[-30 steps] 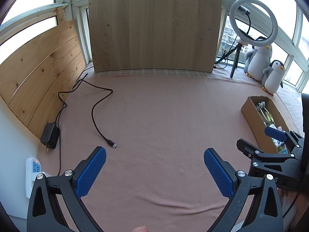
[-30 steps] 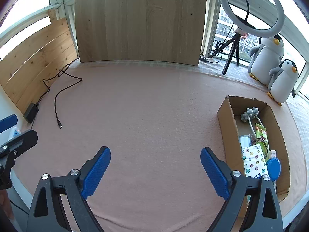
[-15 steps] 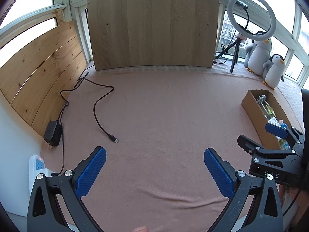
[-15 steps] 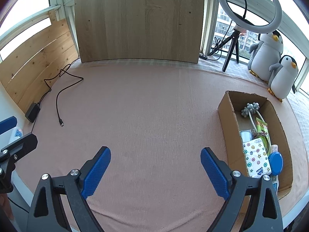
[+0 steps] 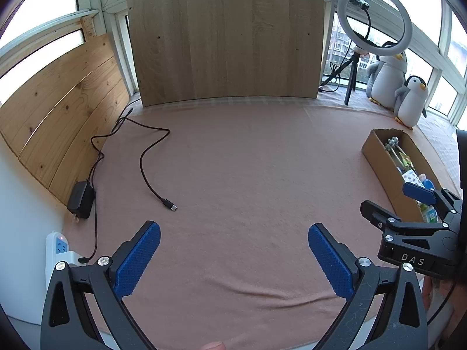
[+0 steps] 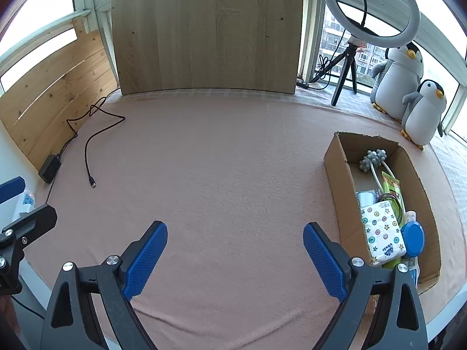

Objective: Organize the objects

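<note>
Two blue-padded fingers of the left gripper [image 5: 233, 258] are standing spread wide in the left wrist view, holding nothing above the pink cloth [image 5: 248, 160]. A black cable [image 5: 146, 157] is lying at left, its plug end free on the cloth, running back to a charger [image 5: 81, 195] beside a white power strip [image 5: 59, 248]. The cardboard box [image 5: 382, 160] is sitting at right, with the right gripper [image 5: 408, 204] just in front of it.

In the right wrist view the right gripper [image 6: 235, 258] is likewise gaping, empty, over bare cloth [image 6: 233, 160]. The box [image 6: 340, 180] is lying just right of it, holding a patterned tissue pack [image 6: 381, 232], a blue lid [image 6: 413, 236], a green packet [image 6: 391, 183] and a grey bobbled piece [image 6: 373, 159]. Two penguin toys [image 6: 423, 113] and a ring light [image 6: 370, 8] are standing behind
</note>
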`<control>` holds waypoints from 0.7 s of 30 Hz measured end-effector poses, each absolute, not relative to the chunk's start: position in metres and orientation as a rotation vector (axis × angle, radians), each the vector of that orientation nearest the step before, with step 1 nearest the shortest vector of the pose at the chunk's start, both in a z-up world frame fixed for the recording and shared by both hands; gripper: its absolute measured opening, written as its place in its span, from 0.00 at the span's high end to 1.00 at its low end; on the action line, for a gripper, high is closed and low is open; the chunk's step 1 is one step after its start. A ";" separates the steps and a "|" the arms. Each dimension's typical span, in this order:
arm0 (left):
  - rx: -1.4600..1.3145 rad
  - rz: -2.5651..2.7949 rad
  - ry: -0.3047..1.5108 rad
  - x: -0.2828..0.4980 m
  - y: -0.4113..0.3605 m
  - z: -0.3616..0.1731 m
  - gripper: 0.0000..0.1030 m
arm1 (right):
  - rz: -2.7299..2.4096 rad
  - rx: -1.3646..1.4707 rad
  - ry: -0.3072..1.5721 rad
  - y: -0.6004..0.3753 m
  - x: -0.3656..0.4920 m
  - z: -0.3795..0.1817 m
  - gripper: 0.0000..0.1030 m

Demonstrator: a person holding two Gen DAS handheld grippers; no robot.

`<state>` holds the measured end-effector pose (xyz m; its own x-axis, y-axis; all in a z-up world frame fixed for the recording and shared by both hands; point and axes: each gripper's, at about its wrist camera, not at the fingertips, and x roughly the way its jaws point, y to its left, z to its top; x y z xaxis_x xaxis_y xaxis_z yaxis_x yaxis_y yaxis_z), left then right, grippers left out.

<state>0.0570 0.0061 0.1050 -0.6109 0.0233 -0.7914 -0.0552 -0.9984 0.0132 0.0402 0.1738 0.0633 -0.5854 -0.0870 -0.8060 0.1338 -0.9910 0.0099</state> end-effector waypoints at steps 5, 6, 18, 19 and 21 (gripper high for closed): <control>-1.367 2.783 0.055 0.059 0.005 0.106 0.00 | -2.685 1.360 0.089 0.172 0.043 0.064 0.11; -1.367 2.783 0.055 0.060 0.004 0.106 0.00 | -2.685 1.358 0.089 0.171 0.044 0.064 0.11; -1.363 2.779 0.058 0.065 0.002 0.107 0.00 | -2.687 1.346 0.100 0.173 0.049 0.068 0.11; -1.362 2.780 0.058 0.066 0.002 0.108 0.00 | -2.686 1.345 0.100 0.173 0.049 0.068 0.11; -1.362 2.779 0.058 0.067 0.002 0.108 0.00 | -2.686 1.346 0.102 0.173 0.049 0.068 0.11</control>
